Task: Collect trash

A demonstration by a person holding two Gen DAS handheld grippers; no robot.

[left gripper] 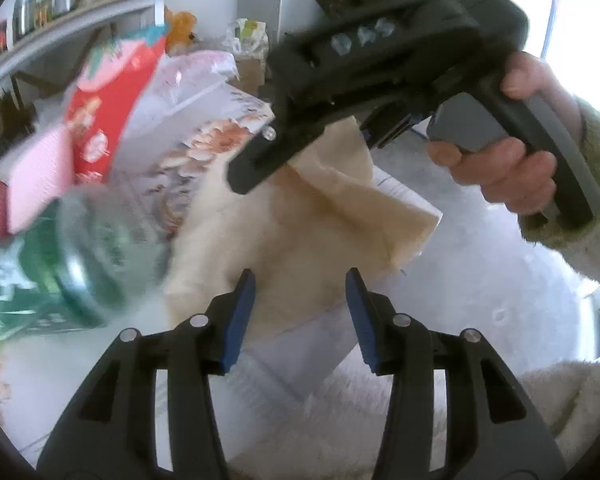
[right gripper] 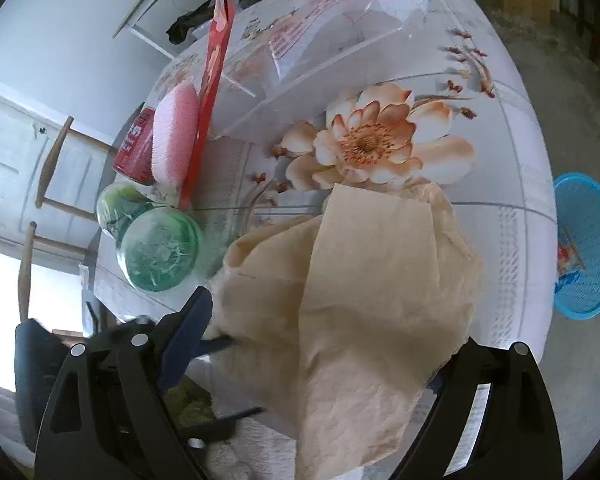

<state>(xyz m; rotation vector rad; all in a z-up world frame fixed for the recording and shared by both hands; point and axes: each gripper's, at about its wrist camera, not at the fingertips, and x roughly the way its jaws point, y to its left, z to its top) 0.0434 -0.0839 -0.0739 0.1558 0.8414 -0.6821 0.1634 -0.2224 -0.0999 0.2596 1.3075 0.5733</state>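
A crumpled beige paper napkin (right gripper: 360,280) lies on the flowered table (right gripper: 500,128) near its front edge. My right gripper (right gripper: 336,328) stands open wide around it, and the paper lies loose between the jaws and hides the right fingertip. In the left wrist view the same napkin (left gripper: 300,216) lies just beyond my left gripper (left gripper: 302,312), which is open with nothing pressed between its blue pads (left gripper: 240,316). A hand (left gripper: 512,168) holds the right gripper's handle above the napkin.
To the left stand two green containers (right gripper: 160,256), a red can (right gripper: 136,148), a pink sponge (right gripper: 176,136) and a red packet (right gripper: 212,80). A clear plastic box (right gripper: 340,32) sits at the back. A blue basket (right gripper: 588,248) is on the floor at right.
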